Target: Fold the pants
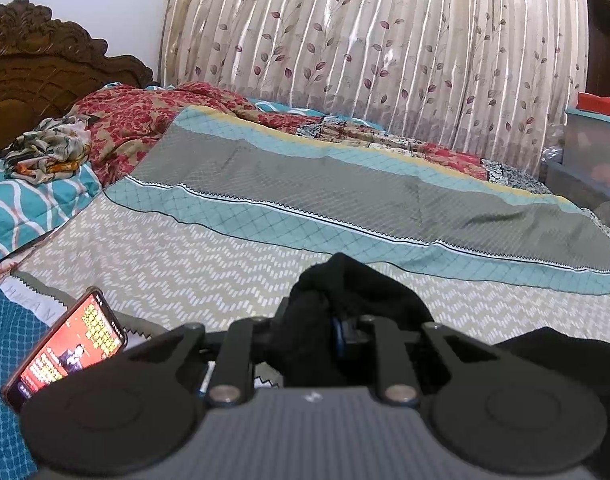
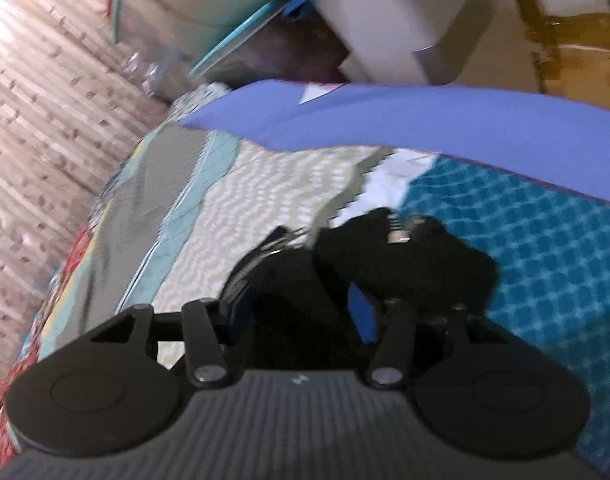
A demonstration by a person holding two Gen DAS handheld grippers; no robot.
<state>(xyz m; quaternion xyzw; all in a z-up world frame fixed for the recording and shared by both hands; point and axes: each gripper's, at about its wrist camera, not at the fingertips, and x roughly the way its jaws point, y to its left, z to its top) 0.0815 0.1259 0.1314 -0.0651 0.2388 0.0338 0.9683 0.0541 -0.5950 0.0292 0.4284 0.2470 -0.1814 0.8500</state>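
The black pants (image 1: pixel 345 288) lie bunched up on the bed (image 1: pixel 185 264). The left gripper (image 1: pixel 333 332) has its jaws squeezed tight on a fold of them. The right gripper (image 2: pixel 305 280) has its jaws apart, with black cloth between them. A phone (image 1: pixel 69 340) lies nearby.

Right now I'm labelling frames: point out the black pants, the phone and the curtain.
black pants (image 1: pixel 345 280): left wrist view, bunched top fold.
phone (image 1: pixel 67 342): left wrist view, lit screen.
curtain (image 1: pixel 385 48): left wrist view, leaf-print pleats.
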